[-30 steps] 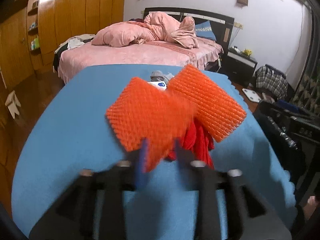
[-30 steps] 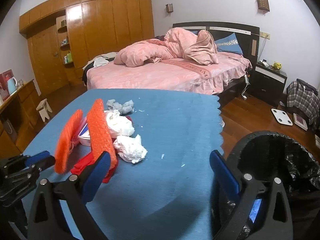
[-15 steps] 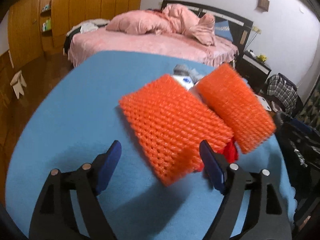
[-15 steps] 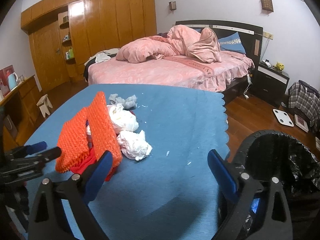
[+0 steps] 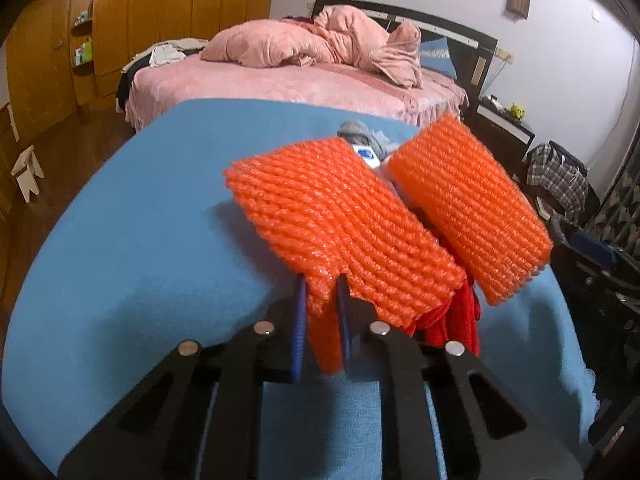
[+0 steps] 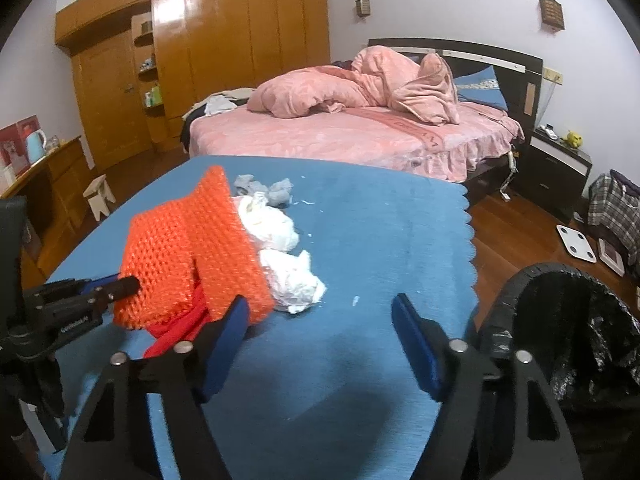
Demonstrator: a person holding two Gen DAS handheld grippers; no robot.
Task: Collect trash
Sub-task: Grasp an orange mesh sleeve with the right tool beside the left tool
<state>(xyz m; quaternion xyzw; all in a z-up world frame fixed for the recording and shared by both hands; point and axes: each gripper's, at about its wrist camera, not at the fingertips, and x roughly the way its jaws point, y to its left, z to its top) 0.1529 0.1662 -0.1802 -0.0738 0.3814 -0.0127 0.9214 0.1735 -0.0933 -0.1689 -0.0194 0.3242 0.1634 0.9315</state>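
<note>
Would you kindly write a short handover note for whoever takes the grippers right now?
Left gripper: jaws have just closed on a corner of the orange foam net.
Right gripper: open, holding nothing, its jaws have just been narrowing.
On the blue table: white tissue wads, grey wad, red scrap.
Bin at the table's right edge.
Done: net gripped.
Left: bin everything.

Two downward-tilted wrist views; shared blue table (image 5: pixel 120 240)

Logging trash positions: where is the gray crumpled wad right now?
In the right wrist view the gray wad lies on the blue table, left of center, just beyond the white tissues.
</note>
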